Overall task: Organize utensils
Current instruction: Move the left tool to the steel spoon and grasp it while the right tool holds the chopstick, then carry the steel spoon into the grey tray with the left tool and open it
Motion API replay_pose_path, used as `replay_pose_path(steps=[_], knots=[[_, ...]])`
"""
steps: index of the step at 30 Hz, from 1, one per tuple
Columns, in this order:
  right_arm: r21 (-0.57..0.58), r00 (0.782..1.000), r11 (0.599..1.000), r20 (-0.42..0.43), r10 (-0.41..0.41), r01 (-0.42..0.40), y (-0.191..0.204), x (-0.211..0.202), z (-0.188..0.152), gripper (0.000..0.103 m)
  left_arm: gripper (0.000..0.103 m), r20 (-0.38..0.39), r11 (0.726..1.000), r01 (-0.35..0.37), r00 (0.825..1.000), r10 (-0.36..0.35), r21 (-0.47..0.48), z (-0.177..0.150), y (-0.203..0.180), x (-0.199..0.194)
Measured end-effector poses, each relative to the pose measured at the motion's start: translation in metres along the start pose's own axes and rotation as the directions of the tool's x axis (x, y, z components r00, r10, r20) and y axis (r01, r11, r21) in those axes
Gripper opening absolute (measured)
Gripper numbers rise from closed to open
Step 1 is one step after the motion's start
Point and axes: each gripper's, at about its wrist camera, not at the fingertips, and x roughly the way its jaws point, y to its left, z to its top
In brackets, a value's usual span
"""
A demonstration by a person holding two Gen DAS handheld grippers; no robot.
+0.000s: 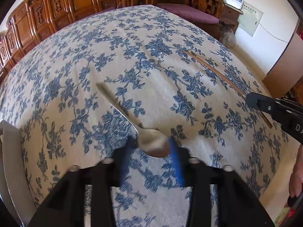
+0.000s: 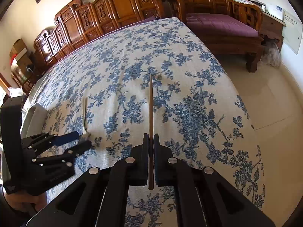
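Spoon (image 1: 151, 141) bowl is sitting between the left hand-held gripper (image 1: 151, 145) fingers, gripped; right hand-held gripper (image 2: 151, 141) is clenching a chopstick (image 2: 151, 104) pointing ahead.

1. We're in bright, soft daylight, and the white wall (image 1: 270, 5) at one o'clock is nearly blown out.
2. Motion blur smears our left gripper (image 1: 151, 147) and the spoon (image 1: 151, 141) bowl.
3. Fisheye bends the carved wooden chairs (image 2: 79, 24); black vignette fills the corners.

A blue-flowered tablecloth (image 2: 117, 71) covers the table, with carved wooden chairs (image 2: 79, 24) and a purple-cushioned bench (image 2: 223, 26) beyond.
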Motion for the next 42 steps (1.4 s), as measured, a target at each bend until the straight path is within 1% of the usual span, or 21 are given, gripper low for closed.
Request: replay_pose_path(steps=[2, 4, 6, 7, 8, 10, 15, 18, 23, 29, 42], knots=[[-0.008, 1.000, 1.000, 0.000, 0.001, -0.001, 0.003, 0.000, 0.000, 0.006, 0.028, -0.008, 1.000, 0.013, 1.000, -0.013, -0.008, -0.002, 0.006, -0.002], [-0.016, 1.000, 1.000, -0.001, 0.000, 0.000, 0.006, 0.000, 0.000, 0.006, 0.025, -0.004, 1.000, 0.010, 1.000, -0.010, -0.006, -0.005, 0.012, -0.006], [-0.020, 1.000, 1.000, -0.002, 0.000, 0.000, 0.007, 0.000, 0.000, 0.006, 0.019, 0.008, 1.000, 0.008, 1.000, -0.008, -0.002, -0.008, 0.015, -0.010], [-0.022, 1.000, 1.000, -0.002, -0.001, 0.001, 0.008, 0.000, -0.001, 0.006, 0.009, 0.018, 1.000, 0.009, 1.000, -0.009, 0.002, -0.009, 0.017, -0.013], [-0.023, 1.000, 1.000, -0.003, -0.001, 0.001, 0.008, 0.000, -0.001, 0.006, 0.004, 0.024, 1.000, 0.004, 1.000, -0.004, 0.006, -0.009, 0.017, -0.015], [-0.026, 1.000, 1.000, -0.004, -0.002, 0.002, 0.010, 0.000, -0.001, 0.006, 0.001, 0.025, 1.000, 0.006, 1.000, -0.006, 0.008, -0.010, 0.019, -0.019], [-0.038, 1.000, 0.999, -0.005, -0.002, 0.002, 0.013, 0.001, -0.001, 0.006, 0.001, 0.030, 1.000, 0.007, 1.000, -0.007, 0.002, -0.012, 0.027, -0.020], [-0.046, 1.000, 0.999, -0.005, -0.001, 0.000, 0.016, 0.001, -0.002, 0.006, 0.000, 0.049, 1.000, 0.014, 0.999, -0.014, -0.003, -0.015, 0.030, -0.025], [-0.067, 1.000, 0.998, -0.008, 0.005, -0.006, 0.025, 0.002, -0.003, 0.006, 0.000, 0.073, 1.000, 0.018, 0.997, -0.019, 0.015, -0.020, 0.034, -0.039], [-0.112, 1.000, 0.993, -0.005, 0.019, -0.019, 0.044, 0.000, -0.004, 0.006, 0.000, 0.119, 0.999, 0.038, 0.992, -0.040, 0.022, -0.024, 0.044, -0.068], [-0.209, 0.997, 0.975, 0.018, 0.075, -0.069, 0.097, -0.015, -0.005, 0.006, 0.000, 0.205, 0.999, 0.045, 0.977, -0.049, 0.025, -0.030, 0.064, -0.125]])
